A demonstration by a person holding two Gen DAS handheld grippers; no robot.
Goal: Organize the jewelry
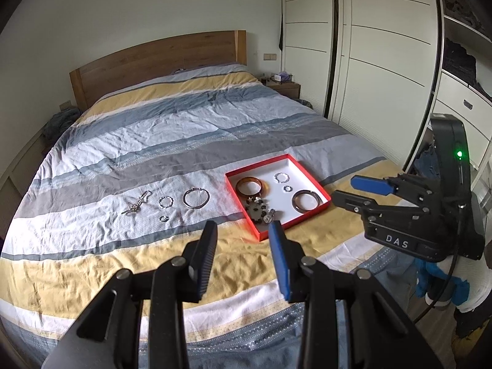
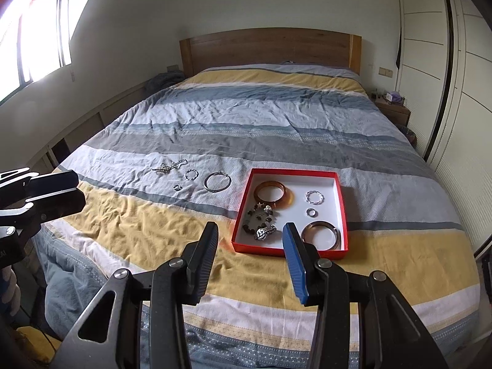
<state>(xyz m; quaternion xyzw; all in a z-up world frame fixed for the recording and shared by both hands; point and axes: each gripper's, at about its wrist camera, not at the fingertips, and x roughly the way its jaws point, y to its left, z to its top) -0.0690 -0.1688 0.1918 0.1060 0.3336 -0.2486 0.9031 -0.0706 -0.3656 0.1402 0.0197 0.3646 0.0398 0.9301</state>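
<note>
Black-and-blue jaws on the left gripper (image 1: 243, 230) and the right gripper (image 2: 250, 232) stood partly open, both empty, hovering above the bedspread (image 2: 153, 215). Just beyond, the red box (image 2: 343, 215) already held bangles, a beaded bracelet and rings; further left, a hoop (image 2: 217, 181), two rings and a chain (image 2: 169, 166) lay loose, unsorted.

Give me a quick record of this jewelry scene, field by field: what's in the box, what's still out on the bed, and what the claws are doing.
container: red box, open, white inside, on the striped bedspread
in box: amber bangle, metal bangle, twisted ring, small ring, beaded bracelet
on bed, left of box: silver hoop, twisted loop, tiny ring, tangled chain
left claw: open, empty
right claw: open, empty
</note>
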